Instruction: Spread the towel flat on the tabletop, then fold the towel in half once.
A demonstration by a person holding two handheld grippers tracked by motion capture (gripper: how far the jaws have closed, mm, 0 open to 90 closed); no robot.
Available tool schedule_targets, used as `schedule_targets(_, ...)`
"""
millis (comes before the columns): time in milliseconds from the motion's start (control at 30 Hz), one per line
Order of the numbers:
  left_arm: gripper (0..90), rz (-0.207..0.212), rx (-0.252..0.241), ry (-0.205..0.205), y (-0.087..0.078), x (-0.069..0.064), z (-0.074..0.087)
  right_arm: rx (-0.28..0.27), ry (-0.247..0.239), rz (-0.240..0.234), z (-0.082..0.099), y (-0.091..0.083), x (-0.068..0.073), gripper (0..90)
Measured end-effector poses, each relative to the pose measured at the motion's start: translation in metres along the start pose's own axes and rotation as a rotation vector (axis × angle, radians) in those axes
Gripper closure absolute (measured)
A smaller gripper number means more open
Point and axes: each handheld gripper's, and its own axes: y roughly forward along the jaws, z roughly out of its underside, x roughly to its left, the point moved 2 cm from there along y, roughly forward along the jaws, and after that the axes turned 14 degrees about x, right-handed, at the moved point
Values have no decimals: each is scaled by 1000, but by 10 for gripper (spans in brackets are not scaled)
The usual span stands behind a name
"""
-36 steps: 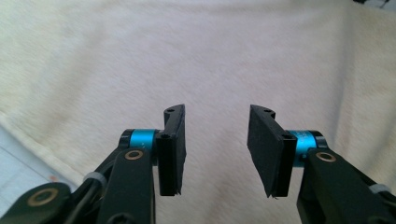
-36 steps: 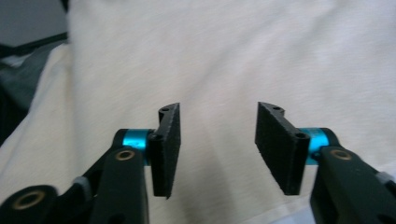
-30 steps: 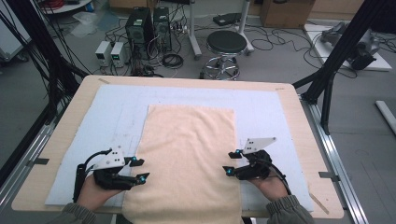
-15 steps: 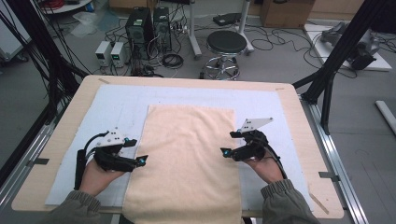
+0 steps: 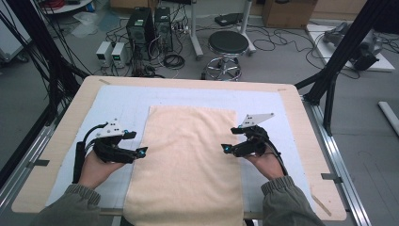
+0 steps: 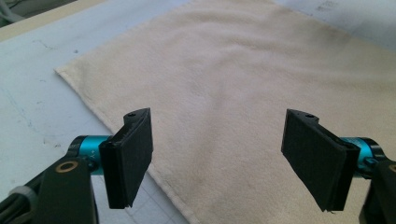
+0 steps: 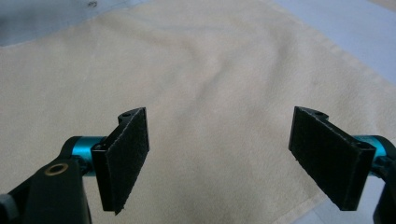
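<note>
A cream towel (image 5: 188, 155) lies flat lengthwise on the pale blue mat, its near end hanging over the table's front edge. My left gripper (image 5: 141, 151) hovers at the towel's left edge and points inward. Its jaws have just been opening; in the left gripper view the gripper (image 6: 219, 116) stands open over the towel (image 6: 243, 70) with nothing pinched. My right gripper (image 5: 226, 149) mirrors it at the right edge. Its jaws have likewise just been opening, and in its own view the gripper (image 7: 222, 114) is open above the towel (image 7: 187, 60).
The blue mat (image 5: 117, 101) covers most of the wooden table (image 5: 66, 122). Beyond the far edge stand a black stool (image 5: 228, 44), computer towers (image 5: 141, 23) and cables on the floor. Black frame posts (image 5: 343, 52) rise at the table's right.
Both hands have moved away from the front edge, along the towel's sides toward its middle, and risen slightly. The towel lies as before.
</note>
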Motion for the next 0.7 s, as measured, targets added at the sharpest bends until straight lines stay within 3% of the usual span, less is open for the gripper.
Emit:
schedule_targets(233, 262, -2, 2, -18, 2, 10, -8, 20, -4, 7, -2, 0, -5, 199)
schedule_targets(467, 265, -20, -16, -18, -2, 27, -37, 23, -22, 55, -30, -15, -22, 205)
schedule_targets(567, 265, -42, -2, -31, 4, 38, -48, 32, -5, 64, -42, -15, -33, 207)
schedule_targets(700, 285, -33, 4, -60, 18, 50, -52, 38, 13, 78, -45, -3, -45, 250)
